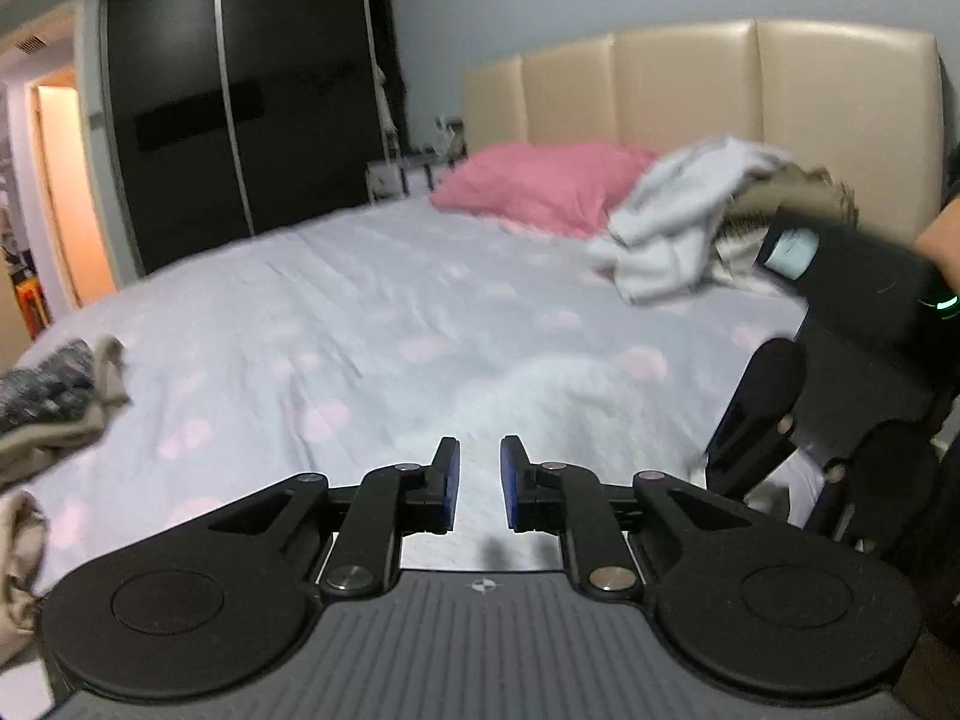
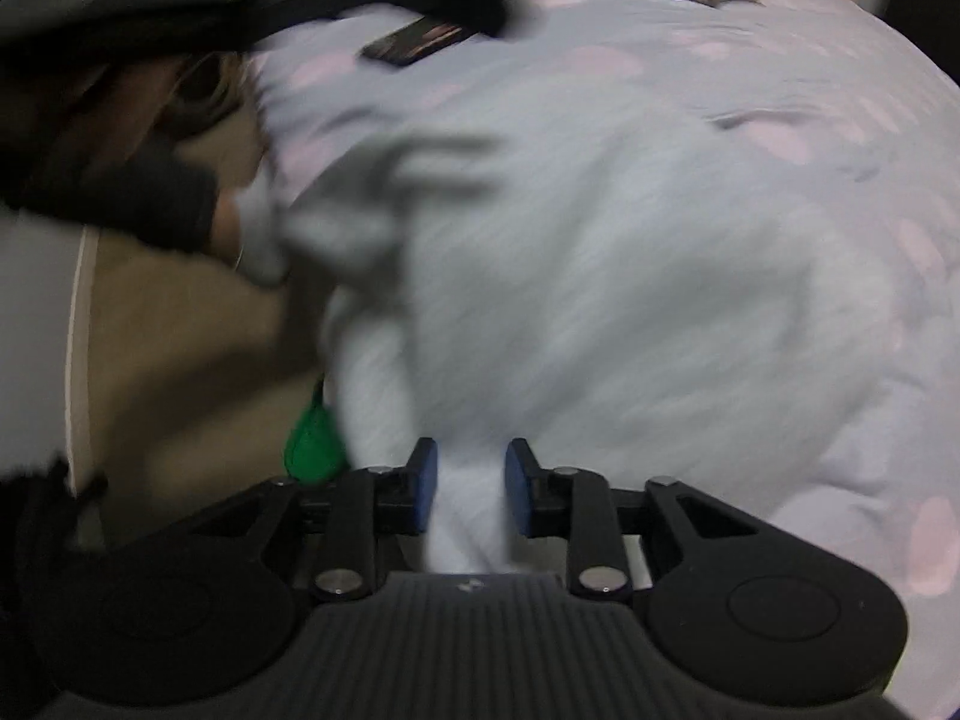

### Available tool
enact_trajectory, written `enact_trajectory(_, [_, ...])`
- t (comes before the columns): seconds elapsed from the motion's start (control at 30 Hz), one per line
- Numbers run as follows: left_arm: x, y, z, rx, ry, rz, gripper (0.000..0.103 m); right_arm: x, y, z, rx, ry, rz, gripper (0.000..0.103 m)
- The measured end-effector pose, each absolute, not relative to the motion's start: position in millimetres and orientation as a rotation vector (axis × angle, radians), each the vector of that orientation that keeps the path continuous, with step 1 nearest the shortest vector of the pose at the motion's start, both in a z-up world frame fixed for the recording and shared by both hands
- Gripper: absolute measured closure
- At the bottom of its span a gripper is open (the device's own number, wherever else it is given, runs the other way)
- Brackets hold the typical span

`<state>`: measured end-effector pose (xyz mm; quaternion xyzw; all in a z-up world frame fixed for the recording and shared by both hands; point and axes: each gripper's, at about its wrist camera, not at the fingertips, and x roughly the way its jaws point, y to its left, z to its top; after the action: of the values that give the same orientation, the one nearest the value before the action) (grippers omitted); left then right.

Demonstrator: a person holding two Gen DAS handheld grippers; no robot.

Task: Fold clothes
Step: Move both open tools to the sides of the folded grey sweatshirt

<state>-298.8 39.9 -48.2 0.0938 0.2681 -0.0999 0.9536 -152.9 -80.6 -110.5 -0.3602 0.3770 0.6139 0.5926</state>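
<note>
Two hand-held grippers work over a bed strewn with laundry. Seen from the left wrist, the left gripper (image 1: pixel 480 483) hangs above the pale, pink-spotted bedsheet (image 1: pixel 336 312), its blue pads a narrow gap apart with nothing between them. Just ahead of its fingertips lies a white garment (image 1: pixel 540 396), blurred and low on the sheet. Far ahead and to its right a heap of white and beige clothes (image 1: pixel 690 222) sits before a pink pillow (image 1: pixel 540 183) and a cream padded headboard (image 1: pixel 720 84). To its left a grey and tan bundle of clothes (image 1: pixel 54 402) lies at the bed's edge, with a dark sliding wardrobe (image 1: pixel 240 90) beyond. At its right the right gripper (image 1: pixel 774 438) points steeply down toward the bed, its jaws hard to read from this side. Seen from the right wrist, the right gripper (image 2: pixel 465 489) points down at the white garment (image 2: pixel 600 300), which spreads ahead of it; a fold of the cloth runs between the parted blue pads, though blur hides whether they press on it. To its left a black-gloved hand (image 2: pixel 138 204) rests at the garment's edge, and a green tag (image 2: pixel 312 438) hangs just beside the left finger. Farther ahead a dark phone (image 2: pixel 414 42) lies on the sheet.
</note>
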Motion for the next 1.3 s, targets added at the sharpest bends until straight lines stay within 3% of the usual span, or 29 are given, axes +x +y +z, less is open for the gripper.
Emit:
enact_trajectory(0.27, [-316, 55, -97, 0.130, 0.719, -0.152, 0.090, -119, -96, -66, -0.664, 0.935, 1.461, 0.065])
enact_trajectory(0.43, [-333, 64, -96, 0.131, 0.729, -0.127, 0.090, -100, -91, -47, -0.527, 0.817, 1.402, 0.059])
enact_trajectory(0.67, [-337, 69, -108, 0.126, 0.786, -0.117, 0.090, -141, -64, -78, -0.732, 0.596, 1.386, 0.055])
enact_trajectory(0.8, [-340, 73, -104, 0.104, 0.792, -0.138, 0.090, -149, -73, -117, -1.007, 0.648, 1.410, 0.048])
enact_trajectory(0.97, [-342, 82, -95, 0.053, 0.807, -0.138, 0.090, -125, -80, -99, -0.919, 0.812, 1.400, 0.046])
enact_trajectory(1.03, [-344, 92, -81, -0.006, 0.790, -0.130, 0.090, -115, -85, -86, -0.860, 0.877, 1.405, 0.040])
enact_trajectory(1.07, [-345, 97, -74, -0.037, 0.779, -0.121, 0.087, -109, -89, -78, -0.806, 0.904, 1.408, 0.037])
enact_trajectory(1.13, [-345, 110, -59, -0.106, 0.747, -0.090, 0.069, -95, -92, -60, -0.664, 0.918, 1.394, 0.024])
enact_trajectory(1.2, [-345, 126, -47, -0.200, 0.686, -0.045, 0.036, -83, -92, -45, -0.518, 0.905, 1.371, 0.018])
enact_trajectory(1.3, [-334, 153, -42, -0.387, 0.649, -0.004, 0.033, -68, -85, -33, -0.341, 0.902, 1.289, 0.012])
